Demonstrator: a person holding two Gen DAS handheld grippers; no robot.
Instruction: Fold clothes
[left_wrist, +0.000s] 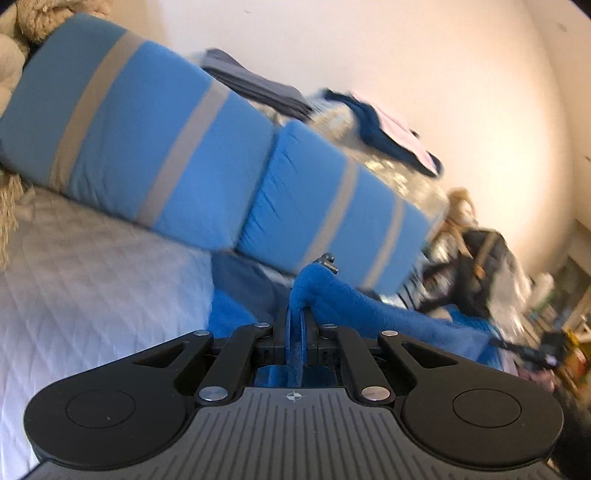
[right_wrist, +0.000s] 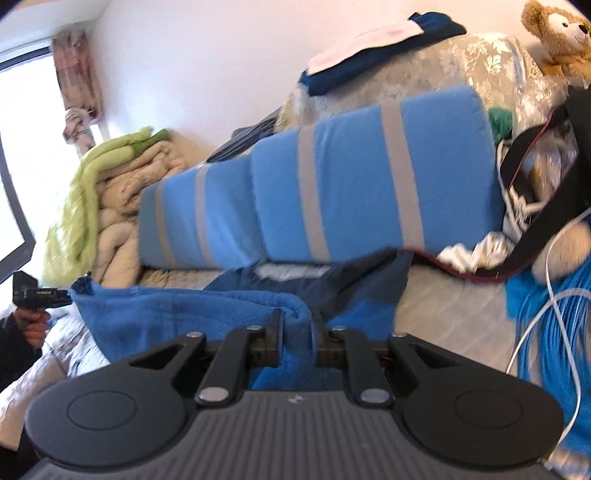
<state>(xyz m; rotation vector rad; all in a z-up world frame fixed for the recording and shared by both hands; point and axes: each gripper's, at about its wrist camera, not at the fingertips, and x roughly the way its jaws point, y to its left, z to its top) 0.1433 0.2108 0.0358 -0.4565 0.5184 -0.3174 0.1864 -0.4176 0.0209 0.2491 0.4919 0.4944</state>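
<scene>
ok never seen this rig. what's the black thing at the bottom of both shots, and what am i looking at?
No robot here: a person holds a two-finger claw in each hand, with a fisheye camera on each, so the black part is that claw's own body. One picture is from the left claw, one from the right claw. Both are shut on a fuzzy blue garment, stretched between them over a quilted white bed. In the right view the left claw shows at far left, held by a hand. Behind lie blue striped cushions, folded blankets and a teddy bear.
</scene>
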